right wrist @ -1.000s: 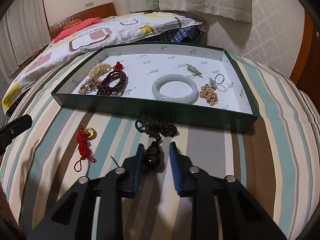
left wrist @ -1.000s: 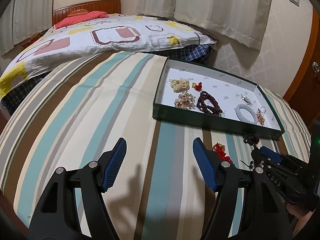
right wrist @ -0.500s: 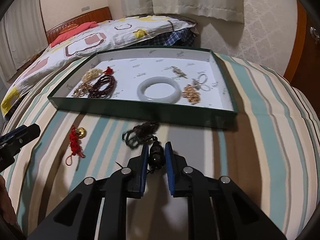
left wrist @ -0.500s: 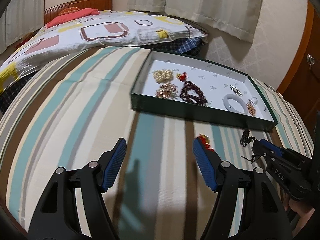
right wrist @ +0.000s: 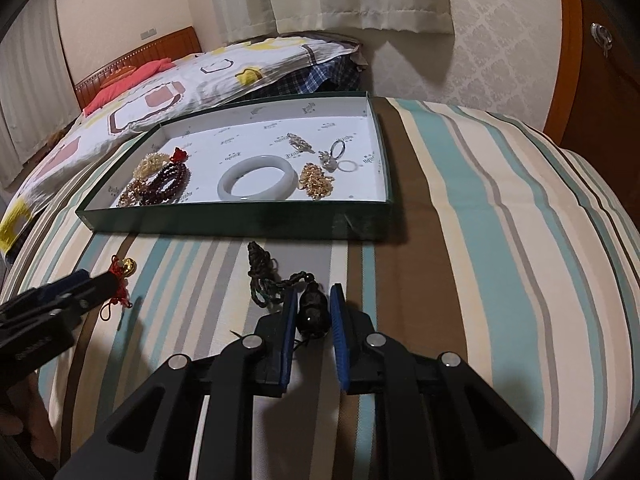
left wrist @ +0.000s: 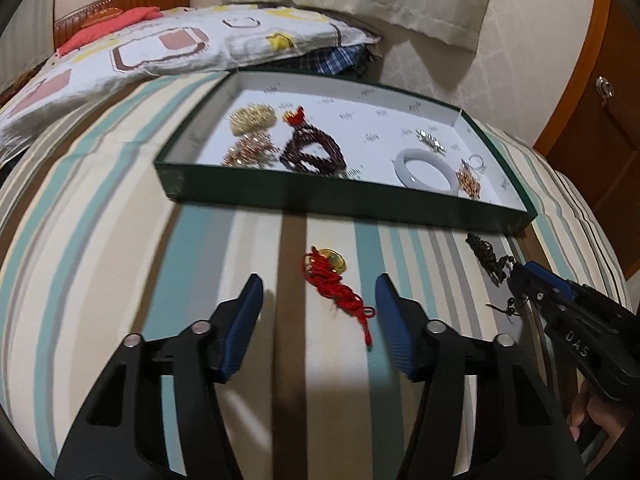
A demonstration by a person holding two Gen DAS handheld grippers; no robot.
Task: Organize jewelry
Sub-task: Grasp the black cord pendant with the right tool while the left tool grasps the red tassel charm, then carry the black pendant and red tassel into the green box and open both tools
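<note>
**Two loose pieces left outside the box**

The right tool [right wrist: 314, 316] is clamped on the dark bead pendant [right wrist: 313, 312], its braided cord [right wrist: 262, 276] trailing on the striped bed [right wrist: 480, 240] just before the green box [right wrist: 240, 222]; the grip on the bead probably lets the cord follow. The left tool [left wrist: 318, 312], jaws just narrowed yet clear of contact, straddles the red knotted charm [left wrist: 332, 284]. Other jewelry already lies in the box.
</note>
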